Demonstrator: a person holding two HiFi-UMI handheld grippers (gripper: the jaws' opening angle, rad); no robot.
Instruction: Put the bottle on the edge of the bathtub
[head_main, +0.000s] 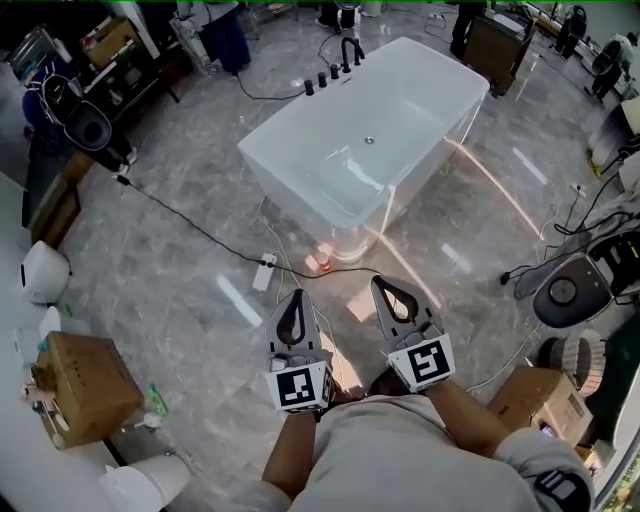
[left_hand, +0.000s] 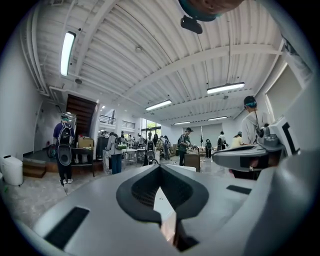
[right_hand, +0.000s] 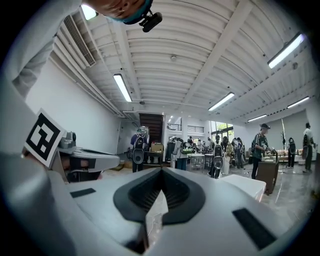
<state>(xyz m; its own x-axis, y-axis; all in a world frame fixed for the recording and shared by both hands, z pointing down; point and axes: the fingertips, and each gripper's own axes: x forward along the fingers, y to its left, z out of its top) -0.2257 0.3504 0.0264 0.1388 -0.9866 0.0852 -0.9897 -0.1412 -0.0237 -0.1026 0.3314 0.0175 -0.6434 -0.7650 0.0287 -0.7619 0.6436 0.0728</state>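
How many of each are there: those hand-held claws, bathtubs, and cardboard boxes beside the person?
Grippers: 2, left gripper and right gripper
Bathtub: 1
Cardboard boxes: 2
Total: 5

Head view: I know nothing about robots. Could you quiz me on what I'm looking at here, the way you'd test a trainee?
1. True or false: the left gripper is carrying something.
2. What stands by the rim of the bathtub? A) black taps B) a towel C) a box
3. Fill in: the jaws of the right gripper are ____.
Key: 1 false; 2 A; 3 shut.
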